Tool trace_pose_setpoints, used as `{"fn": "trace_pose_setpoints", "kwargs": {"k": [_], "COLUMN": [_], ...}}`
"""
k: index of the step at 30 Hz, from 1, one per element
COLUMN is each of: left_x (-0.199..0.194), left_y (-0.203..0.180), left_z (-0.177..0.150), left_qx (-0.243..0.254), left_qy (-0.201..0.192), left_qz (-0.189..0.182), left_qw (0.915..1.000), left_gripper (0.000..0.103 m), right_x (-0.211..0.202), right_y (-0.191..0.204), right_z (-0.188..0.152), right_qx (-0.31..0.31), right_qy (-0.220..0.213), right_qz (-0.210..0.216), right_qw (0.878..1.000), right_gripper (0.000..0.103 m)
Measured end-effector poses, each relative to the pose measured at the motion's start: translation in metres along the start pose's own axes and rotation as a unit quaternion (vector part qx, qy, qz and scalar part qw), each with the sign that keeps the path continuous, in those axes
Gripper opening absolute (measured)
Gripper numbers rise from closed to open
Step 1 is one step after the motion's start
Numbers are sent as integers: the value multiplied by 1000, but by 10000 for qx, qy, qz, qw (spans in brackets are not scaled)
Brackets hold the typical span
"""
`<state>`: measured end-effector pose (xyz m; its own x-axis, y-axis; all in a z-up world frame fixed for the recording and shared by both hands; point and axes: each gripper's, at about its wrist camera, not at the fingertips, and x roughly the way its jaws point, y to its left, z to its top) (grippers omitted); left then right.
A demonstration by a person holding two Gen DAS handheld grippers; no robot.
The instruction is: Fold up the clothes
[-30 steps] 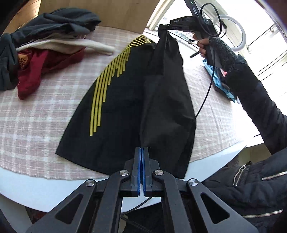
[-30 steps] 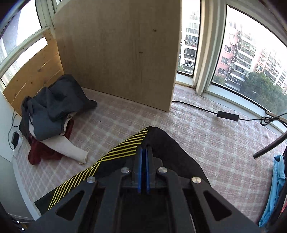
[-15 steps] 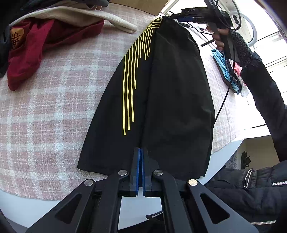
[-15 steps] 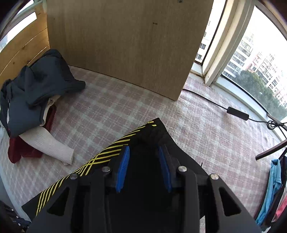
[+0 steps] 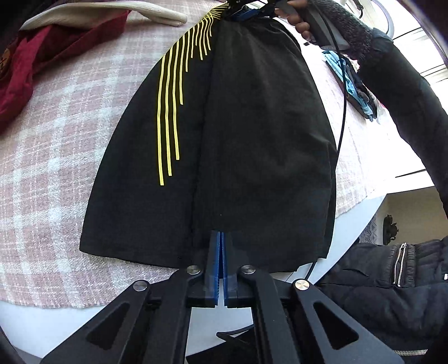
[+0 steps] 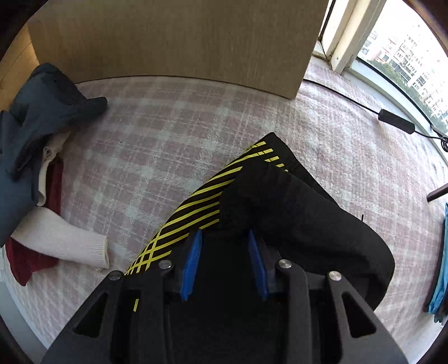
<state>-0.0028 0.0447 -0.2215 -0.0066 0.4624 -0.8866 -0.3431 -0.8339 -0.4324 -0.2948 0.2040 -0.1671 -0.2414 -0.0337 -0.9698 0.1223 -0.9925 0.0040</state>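
A black garment with yellow stripes [image 5: 252, 134] lies folded lengthwise on the pink plaid tablecloth [image 5: 56, 168], its right half laid over the left. My left gripper [image 5: 220, 235] is shut on the near hem, at the fold's edge. At the garment's far end my right gripper [image 5: 246, 12] is held by a hand in a grey knit glove [image 5: 344, 30]. In the right wrist view the right gripper [image 6: 225, 238] stands open just above the black garment [image 6: 294, 212], with blue pads [image 6: 193, 260] apart and no cloth between them.
A pile of clothes sits at the left: a dark blue garment [image 6: 33, 120], a cream sweater [image 6: 61, 238] and a red one [image 5: 42, 61]. A wooden board [image 6: 173, 39] stands behind. A cable with an adapter [image 6: 396, 121] runs by the window. Blue cloth [image 6: 439, 268] hangs right. The white table edge [image 5: 84, 322] is near.
The right gripper has opened and let go of the garment's far end. The lifted half has come down flat onto the other half. The left gripper stays shut on the hem.
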Motion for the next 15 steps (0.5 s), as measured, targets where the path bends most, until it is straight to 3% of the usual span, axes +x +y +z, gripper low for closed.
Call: {"fn": "trace_pose_setpoints", "kwargs": {"k": [3,4,5,7,15], "left_x": [-6,-9,-11,-16,-17], "left_y": [0,0,0,0,3], "left_z": [1,1,1,2,-1], "left_qx": [-13,-22,-32,-50,-12], "left_qy": [-106,-146,-185,-264,-263], "left_qz": [-16,-20,-24,-33,199], "left_qw": [9999,9999,9998,9996,9995], "left_gripper": [1,1,1,1,1], "right_x": [7,5,3,0,-9], "right_y": [-3,-3,-3,-5,-7], "right_z": [1,0,0,-2,-9], "right_qx": [169,154,141,150,174], "right_qy": [53,15,-19,-14,-70], "right_qz": [8,24,40,100,243], "right_qw": [9998,9999,9999,9998,9995], "right_gripper": [34,29,17,6,4]}}
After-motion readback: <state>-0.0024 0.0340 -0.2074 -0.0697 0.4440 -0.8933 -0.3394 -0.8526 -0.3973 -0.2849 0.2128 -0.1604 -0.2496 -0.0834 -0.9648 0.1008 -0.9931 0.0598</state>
